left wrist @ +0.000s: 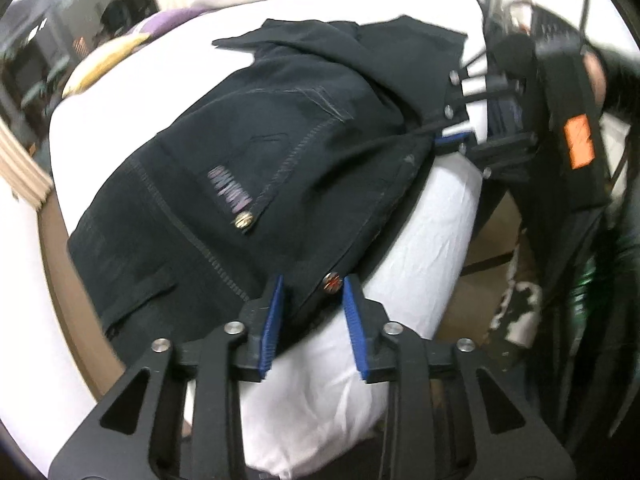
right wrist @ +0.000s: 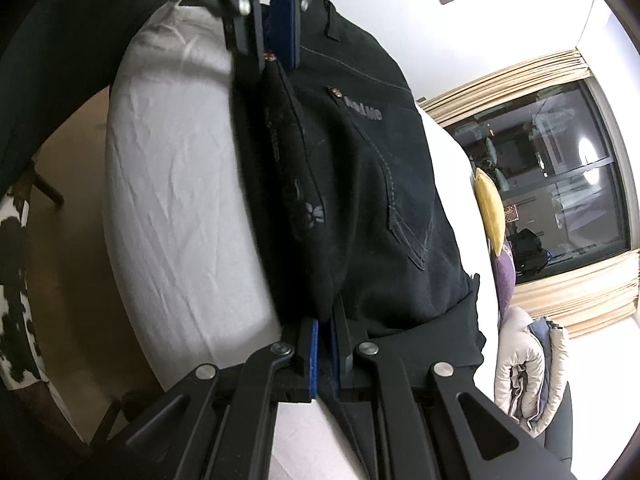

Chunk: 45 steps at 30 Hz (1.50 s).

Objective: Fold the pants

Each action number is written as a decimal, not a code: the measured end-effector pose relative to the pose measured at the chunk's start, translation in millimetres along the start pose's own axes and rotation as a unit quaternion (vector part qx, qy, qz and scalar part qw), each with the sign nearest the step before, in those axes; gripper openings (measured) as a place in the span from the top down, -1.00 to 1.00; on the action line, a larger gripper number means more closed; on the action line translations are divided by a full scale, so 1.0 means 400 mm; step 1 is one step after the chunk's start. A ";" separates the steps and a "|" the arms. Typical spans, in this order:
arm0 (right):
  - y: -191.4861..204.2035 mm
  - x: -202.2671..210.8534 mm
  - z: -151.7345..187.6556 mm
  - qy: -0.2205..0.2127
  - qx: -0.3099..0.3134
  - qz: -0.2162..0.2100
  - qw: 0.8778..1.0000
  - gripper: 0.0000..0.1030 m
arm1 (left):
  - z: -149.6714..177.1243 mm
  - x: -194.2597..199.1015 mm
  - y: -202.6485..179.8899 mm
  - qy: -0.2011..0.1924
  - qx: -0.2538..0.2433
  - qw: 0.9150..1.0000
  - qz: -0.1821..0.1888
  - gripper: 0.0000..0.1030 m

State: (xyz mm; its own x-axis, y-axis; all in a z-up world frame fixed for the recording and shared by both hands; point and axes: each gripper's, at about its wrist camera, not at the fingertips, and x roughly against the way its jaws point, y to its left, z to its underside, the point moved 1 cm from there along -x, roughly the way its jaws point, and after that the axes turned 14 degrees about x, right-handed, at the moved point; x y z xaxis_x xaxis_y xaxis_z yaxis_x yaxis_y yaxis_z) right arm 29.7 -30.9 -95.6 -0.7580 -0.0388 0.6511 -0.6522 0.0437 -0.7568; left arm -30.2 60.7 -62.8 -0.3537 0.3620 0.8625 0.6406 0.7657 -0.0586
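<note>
Dark pants (left wrist: 248, 152) spread over white bed (left wrist: 420, 248); left gripper (left wrist: 314, 300) let go, jaws apart around waistband button; right gripper (right wrist: 322, 344) at 3 o'clock, clenched on pants edge

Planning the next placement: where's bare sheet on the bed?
Bare white sheet runs along the bed's near edge, between the black jeans and the drop to the floor. The far side is crowded: yellow pillow, purple cushion, folded duvet.
</note>
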 end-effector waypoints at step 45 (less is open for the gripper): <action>-0.751 -0.530 0.302 0.173 -0.546 -0.024 0.819 -0.53 | -0.059 -0.135 0.020 -0.071 0.249 0.965 0.026 -0.06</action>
State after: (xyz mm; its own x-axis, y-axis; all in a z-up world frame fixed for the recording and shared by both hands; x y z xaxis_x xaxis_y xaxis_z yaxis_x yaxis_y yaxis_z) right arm 386.4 -156.5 -13.1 -0.5634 0.2108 0.7988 -0.1495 0.9249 -0.3495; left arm 10.0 35.1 -97.9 -0.4426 0.4481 0.7767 0.2643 0.8929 -0.3645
